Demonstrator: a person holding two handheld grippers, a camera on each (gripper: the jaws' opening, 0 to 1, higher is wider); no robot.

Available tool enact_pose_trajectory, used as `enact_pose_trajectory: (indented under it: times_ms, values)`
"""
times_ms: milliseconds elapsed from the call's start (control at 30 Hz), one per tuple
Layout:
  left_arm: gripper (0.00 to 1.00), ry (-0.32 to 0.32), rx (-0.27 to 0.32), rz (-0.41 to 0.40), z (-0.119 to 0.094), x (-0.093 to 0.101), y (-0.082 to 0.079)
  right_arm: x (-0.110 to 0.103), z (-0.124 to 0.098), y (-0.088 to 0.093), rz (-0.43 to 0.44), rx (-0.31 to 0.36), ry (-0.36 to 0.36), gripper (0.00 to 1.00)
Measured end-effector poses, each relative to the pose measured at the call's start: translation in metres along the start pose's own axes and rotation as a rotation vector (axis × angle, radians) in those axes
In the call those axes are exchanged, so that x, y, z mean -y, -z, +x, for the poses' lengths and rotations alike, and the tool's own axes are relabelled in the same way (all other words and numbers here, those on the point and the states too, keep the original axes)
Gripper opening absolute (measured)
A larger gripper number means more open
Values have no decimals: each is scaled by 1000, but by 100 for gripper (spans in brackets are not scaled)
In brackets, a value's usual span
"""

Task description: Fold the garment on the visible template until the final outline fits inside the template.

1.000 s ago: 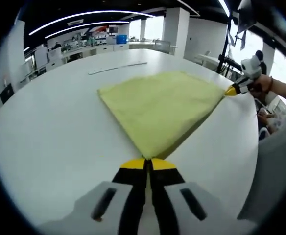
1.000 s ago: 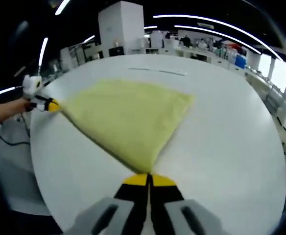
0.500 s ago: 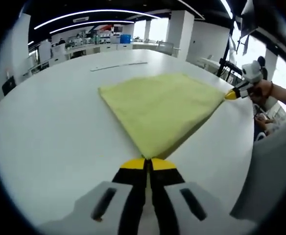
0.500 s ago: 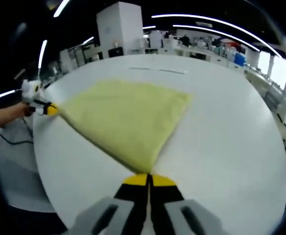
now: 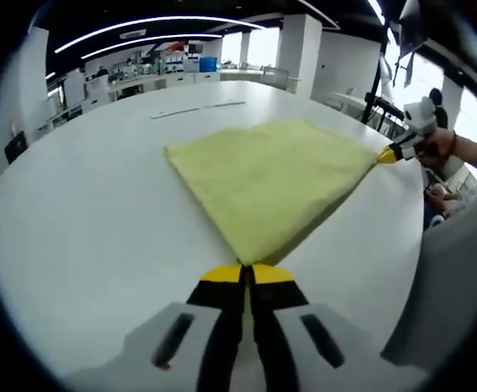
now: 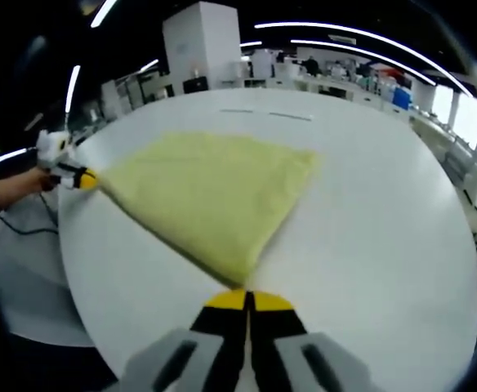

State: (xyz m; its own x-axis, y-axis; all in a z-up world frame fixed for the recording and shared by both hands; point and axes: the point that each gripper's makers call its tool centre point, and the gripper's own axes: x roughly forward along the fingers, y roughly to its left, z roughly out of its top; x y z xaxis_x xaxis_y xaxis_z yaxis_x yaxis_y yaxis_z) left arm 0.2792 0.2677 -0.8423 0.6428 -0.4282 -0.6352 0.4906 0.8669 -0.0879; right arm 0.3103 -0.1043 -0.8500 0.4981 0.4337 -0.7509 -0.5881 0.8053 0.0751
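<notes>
Left gripper view, centre of frame: yellow garment (image 5: 271,180), lying flat on a white table (image 5: 83,237), spread as a broad wedge that narrows toward the bottom of the frame. Fabric soft-looking, plain, no print visible.

Bottom centre: left gripper (image 5: 247,273), yellow-tipped black jaws pressed together on the near corner of the garment; the cloth point ends right at the tips.

Right edge, mid-height: right gripper (image 5: 388,153), yellow tip touching the far right corner of the garment, held by a hand (image 5: 441,145). Whether its jaws are closed cannot be told from this view.

Upper centre, beyond the garment: thin pale strip (image 5: 196,110) lying on the table, apart from the cloth. Background: office room with desks, white columns, curved ceiling lights.

Right gripper view, centre of frame: same garment (image 6: 210,192), wedge narrowing toward the bottom of the frame, one corner at the left, one at the upper right.

Bottom centre: right gripper (image 6: 247,300), yellow-tipped black jaws closed together on the near corner of the cloth.

Left edge, mid-height: left gripper (image 6: 87,179), yellow tip at the left corner of the garment, held by a hand (image 6: 22,186).

Upper centre: thin strip (image 6: 267,114) on the table (image 6: 385,229), well apart from the garment. Template outline not discernible in either view.
</notes>
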Motion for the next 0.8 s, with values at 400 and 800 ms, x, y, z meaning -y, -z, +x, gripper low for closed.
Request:
enact_pose_trajectory:
  times_ms: [400, 800]
  values:
    - [10, -7, 16, -74, -4, -1, -4, -1, -8, -14, 90, 73, -12, 0]
    - [51, -8, 59, -76, -24, 18, -34, -25, -24, -54, 129, 180, -53, 61]
